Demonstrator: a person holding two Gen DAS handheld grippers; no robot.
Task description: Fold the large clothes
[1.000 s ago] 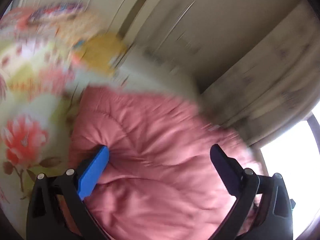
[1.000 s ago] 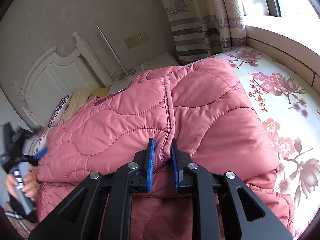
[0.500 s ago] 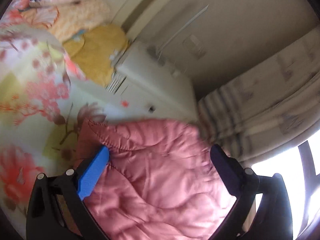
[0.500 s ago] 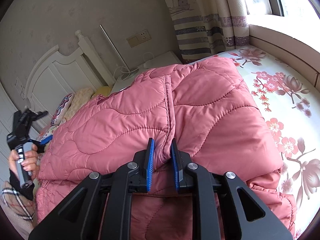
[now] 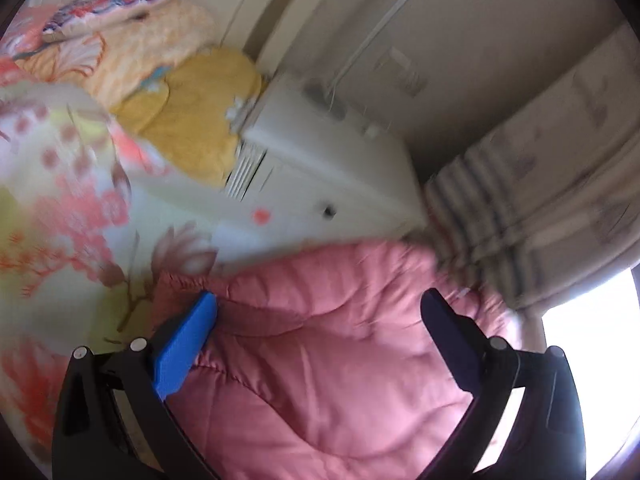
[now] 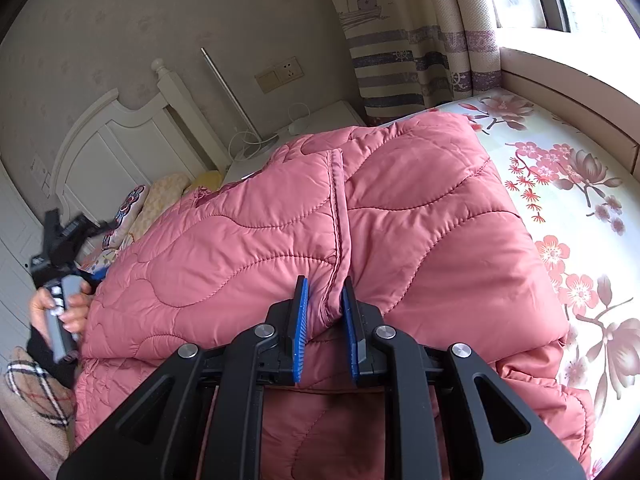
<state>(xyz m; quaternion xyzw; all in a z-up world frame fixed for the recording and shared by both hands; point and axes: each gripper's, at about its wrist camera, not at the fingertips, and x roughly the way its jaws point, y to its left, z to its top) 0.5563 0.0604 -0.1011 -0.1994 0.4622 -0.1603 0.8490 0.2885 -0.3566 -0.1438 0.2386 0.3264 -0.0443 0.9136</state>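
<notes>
Pink quilted jacket (image 6: 420, 216) on floral bed sheet (image 6: 580, 200), partly folded, panel doubled over. Right tongs (image 6: 323, 312) clamped on seamed edge; left tongs (image 5: 320, 328) spread wide, empty, above jacket corner. Further folds pending.

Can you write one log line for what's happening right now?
right claw: shut on pink coat edge | left claw: open over coat | flowered bedsheet

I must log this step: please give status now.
Right gripper shut on jacket edge. Left gripper open over jacket. Nothing in the way.
</notes>
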